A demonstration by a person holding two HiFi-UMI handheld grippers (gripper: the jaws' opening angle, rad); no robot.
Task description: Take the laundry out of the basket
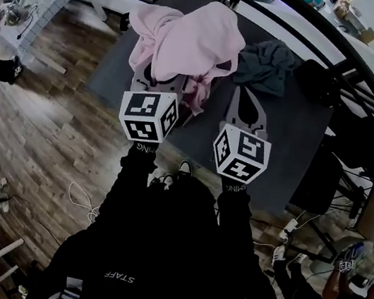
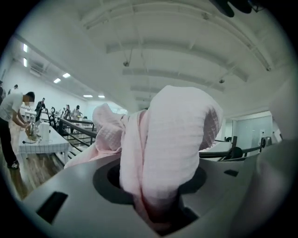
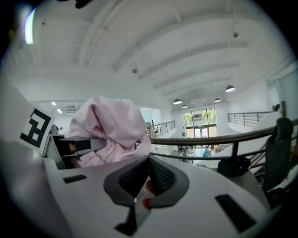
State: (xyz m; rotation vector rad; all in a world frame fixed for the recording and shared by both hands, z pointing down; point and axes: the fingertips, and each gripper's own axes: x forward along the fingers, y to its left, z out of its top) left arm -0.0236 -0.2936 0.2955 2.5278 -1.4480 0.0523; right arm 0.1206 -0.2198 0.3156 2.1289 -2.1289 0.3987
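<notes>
Left tongs clamp a fold of the pink cloth. In the left gripper view the fabric is pinched between the jaws and bulges above them. Right tongs have their jaws closed tip to tip with nothing between them (clear in the right gripper view). We see both arms in black sleeves stretched forward side by side, with the marker cubes near each other. Both tongs tilt upward, and their cameras look at the ceiling. The pink cloth drapes over the left tongs and hangs down on both sides, held up over the dark grey tabletop. A dark green-grey garment lies crumpled on that tabletop just right of the pink cloth. Wood floor is to the left, and a black railing curves behind.
</notes>
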